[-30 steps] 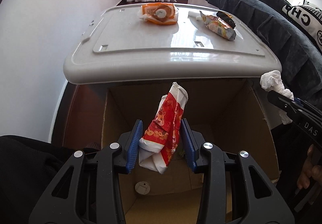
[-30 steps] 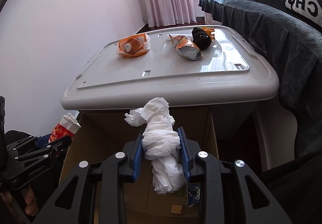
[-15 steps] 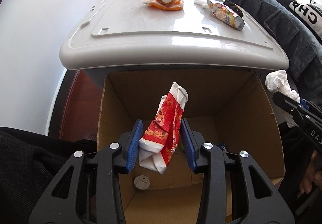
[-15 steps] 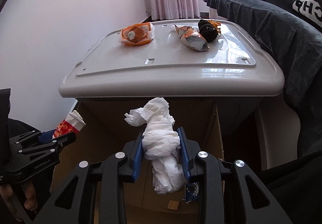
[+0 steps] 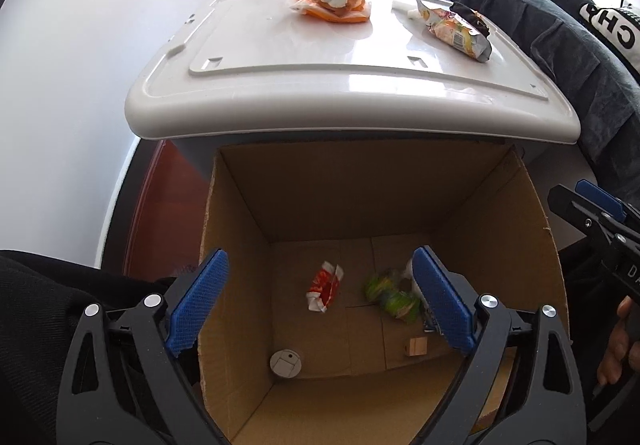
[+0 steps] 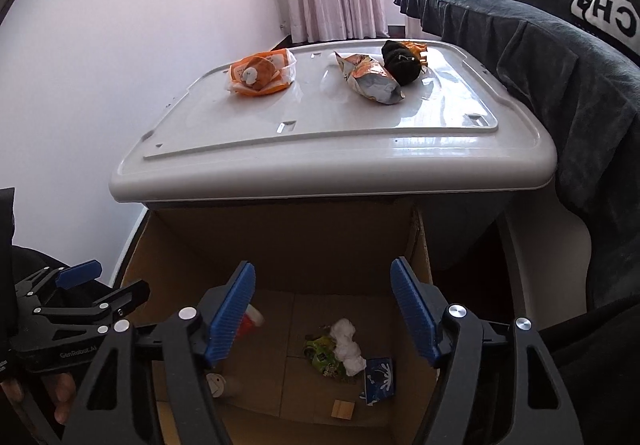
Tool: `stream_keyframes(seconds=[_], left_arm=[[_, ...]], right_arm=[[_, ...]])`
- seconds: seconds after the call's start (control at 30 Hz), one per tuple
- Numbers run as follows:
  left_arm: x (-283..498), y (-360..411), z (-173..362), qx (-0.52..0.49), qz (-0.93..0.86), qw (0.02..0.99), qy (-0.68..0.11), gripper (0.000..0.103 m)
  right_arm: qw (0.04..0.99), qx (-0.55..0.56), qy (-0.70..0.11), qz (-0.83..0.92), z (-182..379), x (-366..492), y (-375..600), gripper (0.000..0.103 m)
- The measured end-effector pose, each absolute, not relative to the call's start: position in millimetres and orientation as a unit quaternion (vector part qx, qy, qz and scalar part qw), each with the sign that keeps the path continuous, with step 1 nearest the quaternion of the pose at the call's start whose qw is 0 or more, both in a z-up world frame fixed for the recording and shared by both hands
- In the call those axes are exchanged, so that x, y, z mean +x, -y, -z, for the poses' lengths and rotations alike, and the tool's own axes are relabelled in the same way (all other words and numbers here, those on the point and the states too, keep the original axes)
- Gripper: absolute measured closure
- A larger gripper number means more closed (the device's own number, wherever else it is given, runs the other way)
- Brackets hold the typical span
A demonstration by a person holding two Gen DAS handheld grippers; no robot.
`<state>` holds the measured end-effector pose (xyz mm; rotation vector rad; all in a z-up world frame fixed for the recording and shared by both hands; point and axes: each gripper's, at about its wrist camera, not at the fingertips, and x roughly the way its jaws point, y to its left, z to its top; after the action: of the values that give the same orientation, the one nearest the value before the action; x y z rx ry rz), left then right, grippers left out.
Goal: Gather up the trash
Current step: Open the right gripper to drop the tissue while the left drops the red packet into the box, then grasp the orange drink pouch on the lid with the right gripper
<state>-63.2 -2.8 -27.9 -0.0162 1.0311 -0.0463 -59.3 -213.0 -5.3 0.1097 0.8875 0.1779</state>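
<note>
Both tools hang over the box (image 5: 532, 245) so trash falls straight in. The left tool (image 5: 320, 301) and right tool (image 6: 322, 315) have just opened, nothing between them. The red wrapper (image 5: 324, 285) and tissue (image 6: 348, 345) lie inside. Three wrappers wait on the lid (image 6: 360, 133).

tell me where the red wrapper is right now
The red wrapper lies on the floor of the cardboard box, left of the green packet in the left wrist view, below and between the left gripper's open jaws.
</note>
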Motion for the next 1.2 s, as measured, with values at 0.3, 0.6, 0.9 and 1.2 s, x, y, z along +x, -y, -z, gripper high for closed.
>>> stream_keyframes(seconds=[0.3,0.6,0.9,1.2], left_arm=[[-60.0,1.1,25.2,-0.036,0.037,0.868,-0.494,0.012],[-27.6,7.9,6.3,-0.033,0.057,0.875,-0.48,0.012],[-11.1,0.3,25.4,-0.071,0.05,0.861,-0.5,0.012],[-8.0,-9.4,27.7,-0.084,0.038,0.866,-0.492,0.012]], right_arm=[[0.895,0.074,-0.434,-0.073,4.4,-52.5,222.3,0.034],[0.893,0.073,-0.435,-0.089,-28.0,18.9,227.1,0.034],[0.887,0.043,-0.454,-0.074,-34.2,153.1,234.5,0.033],[0.863,0.037,-0.5,-0.063,7.4,228.2,225.9,0.033]])
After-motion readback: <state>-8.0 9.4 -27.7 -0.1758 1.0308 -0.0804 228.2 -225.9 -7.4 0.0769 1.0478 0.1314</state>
